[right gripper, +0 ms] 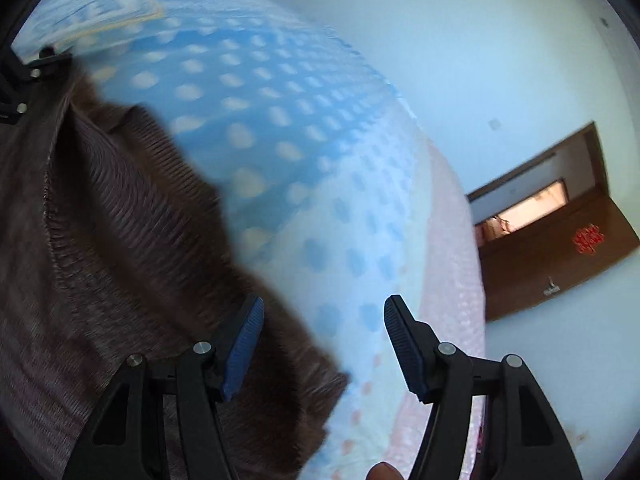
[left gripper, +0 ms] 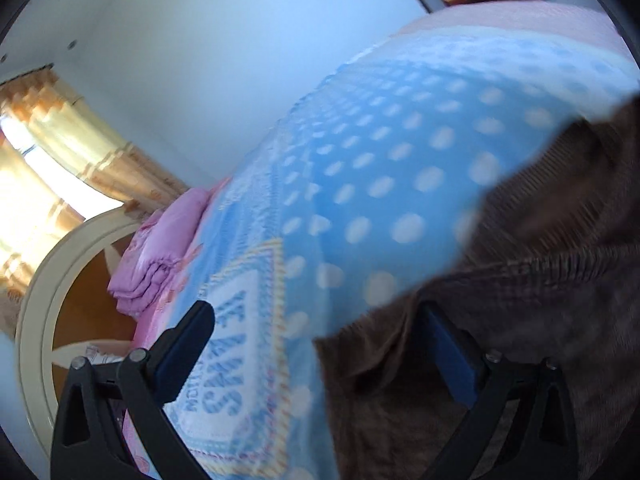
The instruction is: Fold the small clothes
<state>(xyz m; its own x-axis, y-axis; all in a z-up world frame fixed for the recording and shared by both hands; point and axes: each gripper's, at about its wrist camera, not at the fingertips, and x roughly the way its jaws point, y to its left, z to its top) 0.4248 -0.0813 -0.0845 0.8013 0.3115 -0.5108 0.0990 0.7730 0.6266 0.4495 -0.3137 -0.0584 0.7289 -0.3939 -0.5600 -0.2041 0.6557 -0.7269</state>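
Observation:
A brown ribbed knit garment (left gripper: 540,300) lies on a blue blanket with white dots (left gripper: 380,168). In the left wrist view my left gripper (left gripper: 316,340) is open, its jaws wide apart, with the garment's edge over the right finger (left gripper: 448,352). In the right wrist view the garment (right gripper: 120,240) fills the left side. My right gripper (right gripper: 322,344) is open, its left finger (right gripper: 244,344) at the garment's edge, its right finger (right gripper: 404,344) over the blanket (right gripper: 280,120). The left gripper's black frame (right gripper: 36,72) shows at the far left. Both views are blurred.
A folded pink quilt (left gripper: 160,252) lies at the bed's far end by a cream headboard (left gripper: 40,300). Curtains (left gripper: 80,140) and a bright window are behind. A brown door (right gripper: 560,248) stands in the pale wall. A pink sheet (right gripper: 456,260) edges the blanket.

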